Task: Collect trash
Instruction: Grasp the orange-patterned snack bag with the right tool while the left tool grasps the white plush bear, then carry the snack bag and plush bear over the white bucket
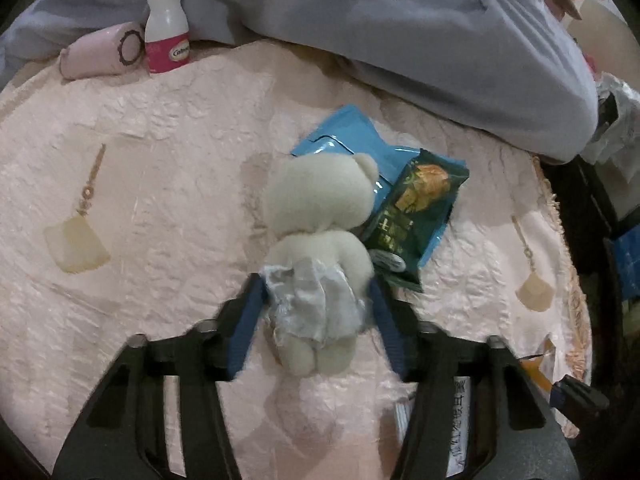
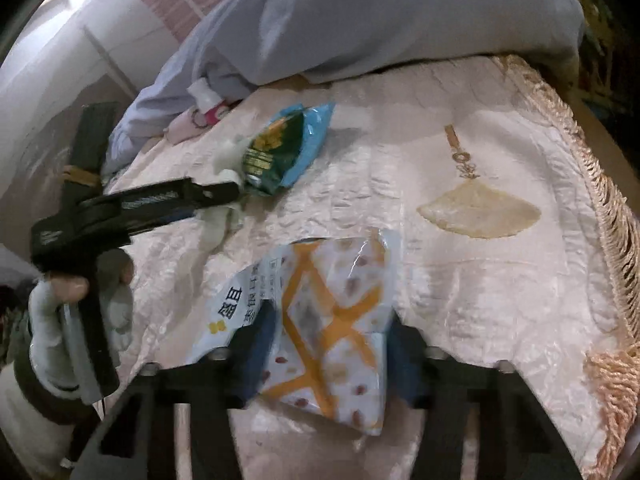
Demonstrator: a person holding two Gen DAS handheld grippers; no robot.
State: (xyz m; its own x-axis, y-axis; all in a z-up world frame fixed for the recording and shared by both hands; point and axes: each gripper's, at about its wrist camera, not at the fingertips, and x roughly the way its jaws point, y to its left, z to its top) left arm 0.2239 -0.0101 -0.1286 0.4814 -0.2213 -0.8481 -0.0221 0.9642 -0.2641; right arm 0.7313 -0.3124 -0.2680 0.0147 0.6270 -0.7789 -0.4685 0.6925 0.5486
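Clamping a white and orange snack wrapper (image 2: 336,336) between its blue pads, the right gripper (image 2: 332,344) presses on both sides of the packet, which lies on a pale pink embroidered bedspread (image 2: 480,280) near the bed's edge. To the left in that view, a gloved hand (image 2: 80,300) holds the left gripper (image 1: 316,300) low over the bed. From the left wrist camera, that gripper's blue pads sit on either side of a small cream plush bear (image 1: 320,232), at the crumpled silvery wrap (image 1: 308,300) around its lower body; both pads touch it, so the jaws are closed on the bear. Just beyond the bear, and touching it, lies a dark green and blue snack bag (image 1: 404,208) over a light blue torn packet (image 1: 344,132). Farther back, a white bottle with a pink label (image 1: 166,28) stands beside a pink roll (image 1: 102,50), against a rumpled grey-blue duvet (image 1: 400,20). A fringe (image 2: 600,184) trims the bedspread's edge.
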